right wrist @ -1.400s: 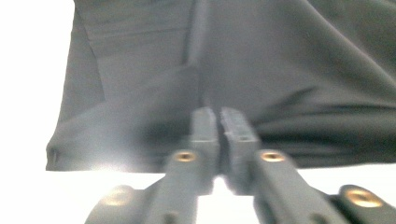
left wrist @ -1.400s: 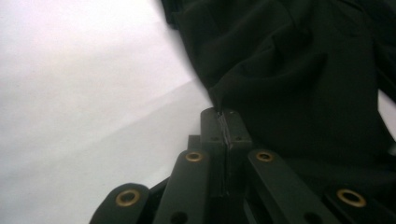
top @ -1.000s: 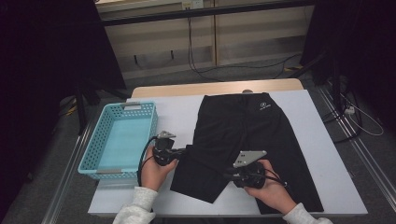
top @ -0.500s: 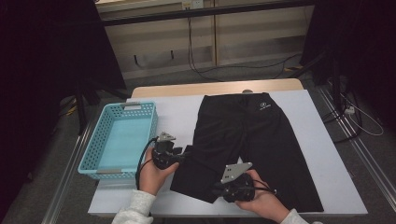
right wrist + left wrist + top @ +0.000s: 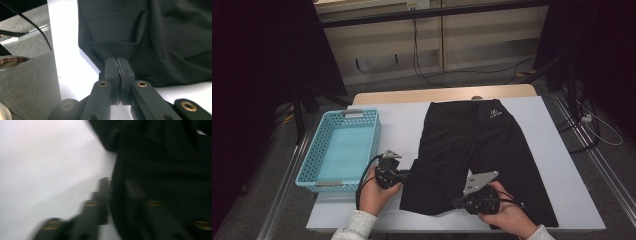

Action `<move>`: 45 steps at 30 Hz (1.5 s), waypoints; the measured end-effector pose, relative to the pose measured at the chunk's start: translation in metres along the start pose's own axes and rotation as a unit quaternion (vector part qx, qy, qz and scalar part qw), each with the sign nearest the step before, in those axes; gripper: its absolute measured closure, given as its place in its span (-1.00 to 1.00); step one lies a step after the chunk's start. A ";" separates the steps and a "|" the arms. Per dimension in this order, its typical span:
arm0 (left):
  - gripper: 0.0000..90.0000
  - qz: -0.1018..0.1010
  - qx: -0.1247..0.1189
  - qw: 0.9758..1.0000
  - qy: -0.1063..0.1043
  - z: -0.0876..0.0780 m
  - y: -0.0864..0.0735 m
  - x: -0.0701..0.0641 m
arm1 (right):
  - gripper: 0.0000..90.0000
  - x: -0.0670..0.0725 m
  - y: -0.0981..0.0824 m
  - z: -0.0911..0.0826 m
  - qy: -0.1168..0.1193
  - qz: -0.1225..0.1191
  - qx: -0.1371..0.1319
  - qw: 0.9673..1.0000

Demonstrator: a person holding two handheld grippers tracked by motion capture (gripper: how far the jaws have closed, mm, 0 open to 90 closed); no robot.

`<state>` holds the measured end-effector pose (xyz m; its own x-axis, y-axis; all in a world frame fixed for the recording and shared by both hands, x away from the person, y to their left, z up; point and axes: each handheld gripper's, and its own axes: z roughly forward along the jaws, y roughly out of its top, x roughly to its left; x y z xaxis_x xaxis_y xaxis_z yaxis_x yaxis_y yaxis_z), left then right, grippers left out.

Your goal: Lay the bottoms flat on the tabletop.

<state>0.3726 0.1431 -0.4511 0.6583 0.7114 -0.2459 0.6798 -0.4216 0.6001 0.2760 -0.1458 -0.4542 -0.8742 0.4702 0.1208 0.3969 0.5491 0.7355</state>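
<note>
Black shorts (image 5: 472,145) lie flat on the white table (image 5: 562,170), waistband with a small white logo at the far side, legs toward me. My left gripper (image 5: 408,174) is at the left edge of the left leg. Its jaws have just been closing, and in the blurred left gripper view the dark cloth (image 5: 160,170) edge sits between them (image 5: 117,188). My right gripper (image 5: 455,202) is at the same leg's near hem. In the right gripper view its pads (image 5: 117,66) are pressed together on the hem's corner (image 5: 100,56).
A light blue plastic basket (image 5: 312,160) stands on the table's left part, beside my left hand. Bare white tabletop lies right of the shorts. The near table edge is just behind both hands. Cables run over the floor beyond the table.
My right gripper has moved left along the near hem of the left leg, and the hem there has bunched. The left hand has stayed where it was.
</note>
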 end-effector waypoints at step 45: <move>-0.45 0.029 -0.069 0.996 0.040 -0.005 0.015 0.005 | 0.15 0.035 0.038 0.064 -0.001 -0.050 -0.038 0.998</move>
<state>0.3845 0.1432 -0.4394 0.6634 0.7330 -0.1503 0.5871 -0.3854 0.7119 0.2782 -0.0645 -0.4643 -0.9078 0.4171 0.0439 0.2860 0.5391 0.7921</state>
